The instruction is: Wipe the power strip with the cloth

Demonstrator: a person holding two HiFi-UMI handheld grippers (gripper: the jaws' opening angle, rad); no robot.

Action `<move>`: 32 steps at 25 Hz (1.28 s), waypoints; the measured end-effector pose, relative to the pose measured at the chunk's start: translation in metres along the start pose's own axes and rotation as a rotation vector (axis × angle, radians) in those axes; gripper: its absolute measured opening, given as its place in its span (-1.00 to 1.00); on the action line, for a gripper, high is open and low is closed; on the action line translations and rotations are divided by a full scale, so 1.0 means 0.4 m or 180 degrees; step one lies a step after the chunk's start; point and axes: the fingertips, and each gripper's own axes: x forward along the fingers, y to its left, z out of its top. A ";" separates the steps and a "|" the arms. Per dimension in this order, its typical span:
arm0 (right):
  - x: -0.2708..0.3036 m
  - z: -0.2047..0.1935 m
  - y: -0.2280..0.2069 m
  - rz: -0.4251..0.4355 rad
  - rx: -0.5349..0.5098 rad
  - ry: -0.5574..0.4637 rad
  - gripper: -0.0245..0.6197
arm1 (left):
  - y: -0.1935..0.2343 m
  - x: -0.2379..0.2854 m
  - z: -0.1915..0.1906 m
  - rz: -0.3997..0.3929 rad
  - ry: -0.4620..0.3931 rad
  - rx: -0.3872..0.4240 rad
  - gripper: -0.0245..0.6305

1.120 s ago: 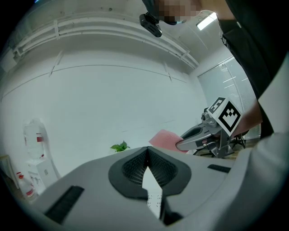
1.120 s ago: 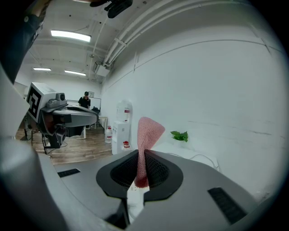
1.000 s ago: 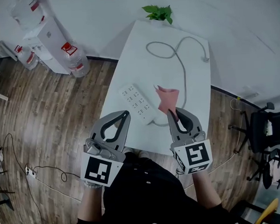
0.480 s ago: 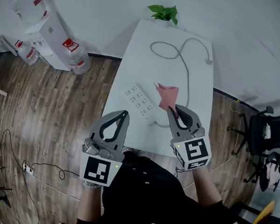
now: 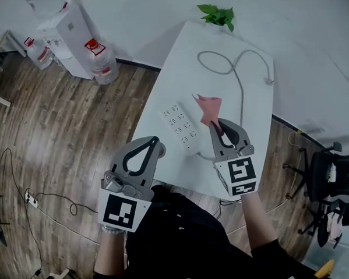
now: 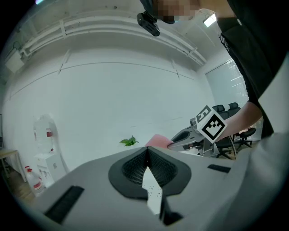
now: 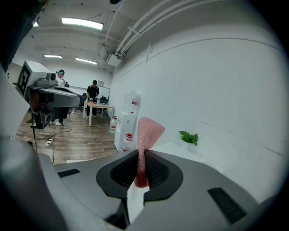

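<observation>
The white power strip (image 5: 181,127) lies on the white table (image 5: 177,71), its grey cord (image 5: 236,74) looping toward the far end. A pink cloth (image 5: 209,108) is pinched in my right gripper (image 5: 215,124), which is shut on it above the table, just right of the strip. The right gripper view shows the cloth (image 7: 146,135) standing up out of the closed jaws. My left gripper (image 5: 159,143) hovers near the table's front left edge, shut with nothing in it. Through its jaws a sliver of the power strip (image 6: 153,193) shows.
A green plant (image 5: 217,15) sits at the table's far end. Water bottles (image 5: 100,61) and a white dispenser (image 5: 64,31) stand on the wood floor at left. A black office chair (image 5: 328,169) is at right. Cables (image 5: 43,198) trail on the floor.
Both grippers have shifted a little right and forward over the table. The cloth stays gripped in the right one. The head camera has drifted, so the table appears further right.
</observation>
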 end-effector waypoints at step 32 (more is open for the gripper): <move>0.417 -0.149 0.064 0.0663 -0.1187 0.0856 -0.77 | 0.095 -0.094 -0.082 0.0414 0.0200 -0.0103 -0.88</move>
